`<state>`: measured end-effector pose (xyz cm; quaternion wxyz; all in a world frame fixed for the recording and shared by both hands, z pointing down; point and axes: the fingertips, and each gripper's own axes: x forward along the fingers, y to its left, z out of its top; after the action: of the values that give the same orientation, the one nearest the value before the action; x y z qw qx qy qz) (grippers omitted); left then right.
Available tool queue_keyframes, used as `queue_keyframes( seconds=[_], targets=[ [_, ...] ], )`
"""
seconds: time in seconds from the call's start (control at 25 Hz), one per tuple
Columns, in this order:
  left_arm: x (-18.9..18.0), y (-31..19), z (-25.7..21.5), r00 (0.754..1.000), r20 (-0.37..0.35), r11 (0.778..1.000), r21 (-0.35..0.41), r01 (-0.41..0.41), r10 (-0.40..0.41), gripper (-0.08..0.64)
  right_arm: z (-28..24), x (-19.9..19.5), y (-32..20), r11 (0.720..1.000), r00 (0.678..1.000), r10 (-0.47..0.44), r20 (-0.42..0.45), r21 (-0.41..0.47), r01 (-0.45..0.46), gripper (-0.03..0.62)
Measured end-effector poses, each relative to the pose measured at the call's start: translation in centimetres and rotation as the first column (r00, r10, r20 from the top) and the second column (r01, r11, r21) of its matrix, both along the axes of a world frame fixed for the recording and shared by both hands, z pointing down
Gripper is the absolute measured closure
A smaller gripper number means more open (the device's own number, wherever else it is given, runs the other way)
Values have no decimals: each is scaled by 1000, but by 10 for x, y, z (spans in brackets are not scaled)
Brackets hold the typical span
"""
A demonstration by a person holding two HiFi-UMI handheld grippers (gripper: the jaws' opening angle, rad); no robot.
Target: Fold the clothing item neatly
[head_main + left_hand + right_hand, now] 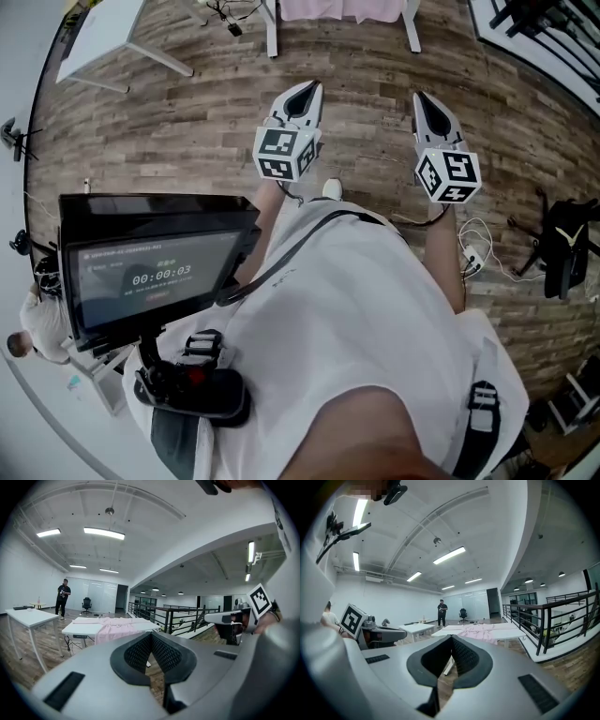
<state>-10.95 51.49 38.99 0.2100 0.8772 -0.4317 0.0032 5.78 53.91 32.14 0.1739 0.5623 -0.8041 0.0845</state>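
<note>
A pink garment [114,625] lies spread on a white table [79,629] some way ahead, one part hanging over the near edge. The right gripper view shows the garment [482,631] as well, and the head view catches its edge [342,9] at the top. I hold both grippers out in front of me above the wooden floor, well short of the table. My left gripper [307,90] is shut with nothing in it, its dark pads [161,653] meeting at the tip. My right gripper [424,99] is shut and empty too, pads [464,656] together.
A second white table [29,618] stands to the left. A person [441,612] stands far off near an office chair [86,604]. A black railing [555,619] runs along the right. A monitor [150,272] hangs at my left hip, and cables [473,253] lie on the floor.
</note>
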Motion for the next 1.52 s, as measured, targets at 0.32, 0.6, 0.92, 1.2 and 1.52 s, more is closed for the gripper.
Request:
queue_keyframes(
  seconds=[0.32,0.6,0.92,1.2,1.52],
  targets=[
    [1,-28,-14,1000,-5,999,44,6,-6,560,-10,20,-12,998,999,47,-7,38,-47,588],
    [2,-43,-22,1000,-7,998,65,9,-9,560,-16,29,-19,996,998,68,1,58,-68,588],
    [-3,-49,-21,1000,11,997,71,14,-15,560,-24,32,-32,995,998,68,2,76,-68,588],
    [11,-118,-6,999,24,998,49,42,-43,560,-6,44,-108,998,999,40,11,49,-40,588],
    [28,-183,-10,995,28,994,51,96,-97,560,-4,59,-183,999,1000,-17,16,43,16,588]
  ],
)
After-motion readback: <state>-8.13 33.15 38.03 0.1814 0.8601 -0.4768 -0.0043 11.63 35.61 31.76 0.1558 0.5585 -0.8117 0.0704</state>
